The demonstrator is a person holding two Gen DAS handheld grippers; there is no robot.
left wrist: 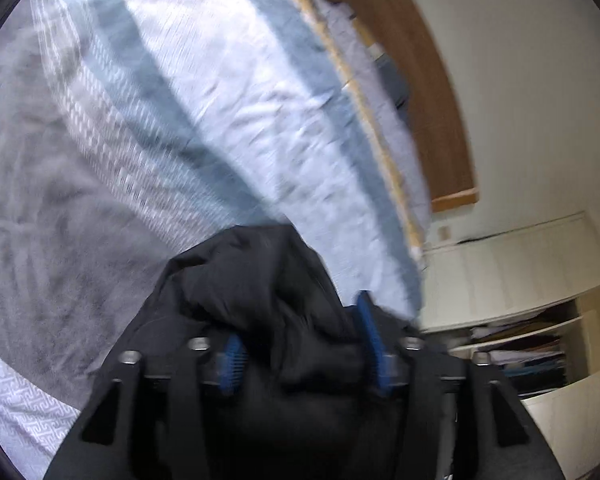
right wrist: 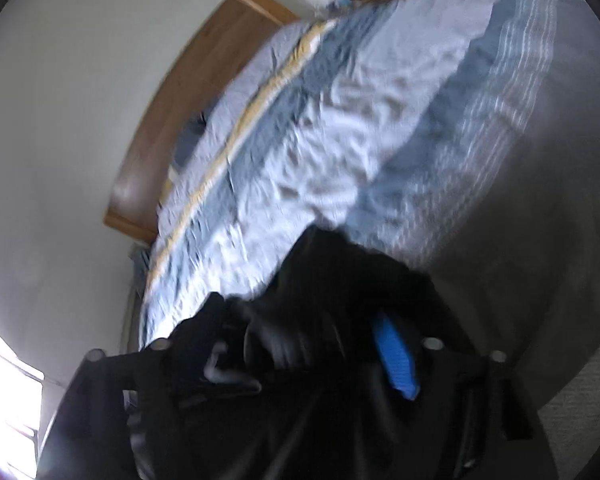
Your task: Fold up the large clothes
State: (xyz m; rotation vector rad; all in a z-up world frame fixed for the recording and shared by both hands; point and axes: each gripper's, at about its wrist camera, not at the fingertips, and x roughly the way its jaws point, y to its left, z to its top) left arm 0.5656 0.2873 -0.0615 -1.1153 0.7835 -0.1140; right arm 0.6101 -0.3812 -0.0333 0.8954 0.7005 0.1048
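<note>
Clearly, a black garment (left wrist: 260,280) is seen bunched between the blue pads (left wrist: 370,336) of the left claw (left wrist: 300,344), which is held above a bed (left wrist: 40,200). The jaws are parted, and the dark cloth fills the gap between them and spills forward over the grey part of the bedspread; whether the pads press on it cannot be told. A striped blue and white cover (left wrist: 228,112) is spread further along the bed, with a wooden headboard (left wrist: 428,92) behind it and open shelves (left wrist: 520,344) at the wall.

From the right wrist, the same black garment (right wrist: 332,280) is seen heaped over and in front of the right claw (right wrist: 300,356). Only one blue pad (right wrist: 396,360) is visible, the other being covered by cloth. The jaws stand wide, released, with the fabric draped across them. The picture is blurred.
</note>
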